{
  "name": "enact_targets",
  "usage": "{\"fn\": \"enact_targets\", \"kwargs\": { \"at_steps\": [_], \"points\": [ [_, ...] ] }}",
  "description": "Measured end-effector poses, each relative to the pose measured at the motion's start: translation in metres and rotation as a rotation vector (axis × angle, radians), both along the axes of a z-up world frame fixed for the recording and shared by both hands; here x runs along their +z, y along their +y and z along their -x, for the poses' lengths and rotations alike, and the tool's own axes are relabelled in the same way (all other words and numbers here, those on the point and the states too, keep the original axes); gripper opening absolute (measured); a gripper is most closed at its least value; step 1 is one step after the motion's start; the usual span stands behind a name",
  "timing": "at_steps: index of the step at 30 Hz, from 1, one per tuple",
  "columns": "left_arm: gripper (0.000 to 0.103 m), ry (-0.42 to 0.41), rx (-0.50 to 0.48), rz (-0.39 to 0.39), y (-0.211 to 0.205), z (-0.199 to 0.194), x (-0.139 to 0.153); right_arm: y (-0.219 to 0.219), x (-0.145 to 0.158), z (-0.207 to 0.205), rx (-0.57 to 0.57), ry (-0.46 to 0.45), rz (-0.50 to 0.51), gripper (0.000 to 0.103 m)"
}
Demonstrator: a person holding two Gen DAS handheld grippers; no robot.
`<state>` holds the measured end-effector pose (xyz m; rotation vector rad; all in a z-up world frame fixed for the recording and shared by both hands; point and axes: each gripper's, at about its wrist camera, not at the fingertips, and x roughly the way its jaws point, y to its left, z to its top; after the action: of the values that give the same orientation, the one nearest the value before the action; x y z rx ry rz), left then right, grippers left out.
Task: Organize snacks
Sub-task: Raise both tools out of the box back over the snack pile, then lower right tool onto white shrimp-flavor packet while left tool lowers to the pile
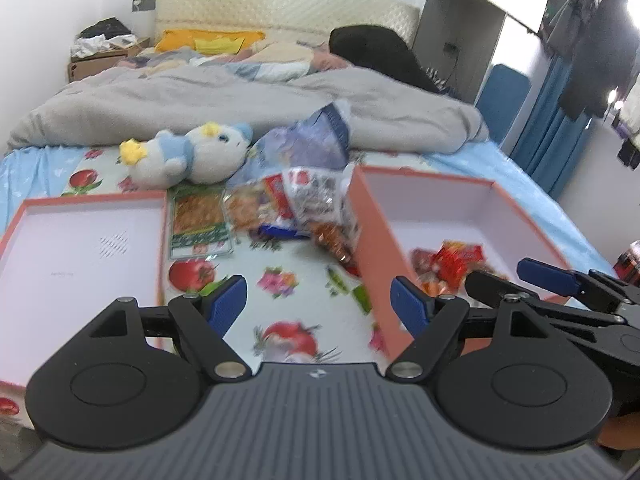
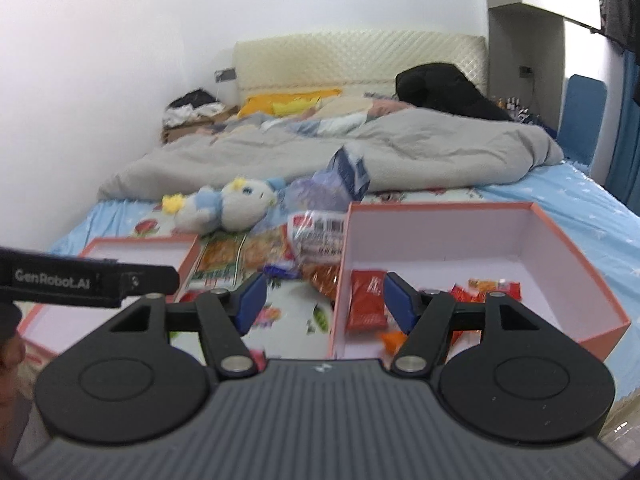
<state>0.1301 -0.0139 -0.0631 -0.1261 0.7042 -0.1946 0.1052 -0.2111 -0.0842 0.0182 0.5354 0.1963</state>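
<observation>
Both hand-held grippers, left [image 1: 320, 304] and right [image 2: 322, 300], hover wide and empty beside the deep pink box [image 2: 576, 248], ready for the loose snack pile [image 1: 296, 204].

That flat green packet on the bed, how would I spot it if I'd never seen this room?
Find the two pink boxes on the flowered sheet. Against the shallow left box lies the green packet, flat, just in front of the plush toy. Its neighbours are crumpled clear and red bags; only it has a green border.
</observation>
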Motion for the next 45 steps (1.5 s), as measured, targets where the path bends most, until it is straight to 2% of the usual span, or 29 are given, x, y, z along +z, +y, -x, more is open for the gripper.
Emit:
{"fn": "enact_targets", "kwargs": {
  "at_steps": [9, 18, 29, 35, 40, 45],
  "points": [
    [0.081, 0.056, 0.039, 0.041, 0.023, -0.021, -0.036, 0.029, -0.016, -0.018, 0.013, 0.041, 0.077, 0.066],
    [0.081, 0.089, 0.063, 0.011, 0.045, -0.058, -0.07, 0.073, -0.029, -0.07, 0.067, 0.053, 0.189, 0.065],
    [0.081, 0.113, 0.062, -0.083, 0.059, -0.114, -0.12, 0.1, -0.061, -0.154, 0.089, 0.086, 0.196, 0.065],
    [0.081, 0.098, 0.033, -0.179, 0.056, -0.135, -0.137, 0.108, -0.09, -0.194, 0.067, 0.15, 0.211, 0.065],
    [0.081, 0.094, 0.0, -0.261, 0.051, -0.152, -0.145, 0.112, -0.112, -0.221, 0.024, 0.192, 0.268, 0.065],
    [0.081, 0.104, -0.033, -0.235, 0.051, -0.176, -0.146, 0.109, -0.121, -0.249, 0.026, 0.262, 0.241, 0.065]
  ]
}}
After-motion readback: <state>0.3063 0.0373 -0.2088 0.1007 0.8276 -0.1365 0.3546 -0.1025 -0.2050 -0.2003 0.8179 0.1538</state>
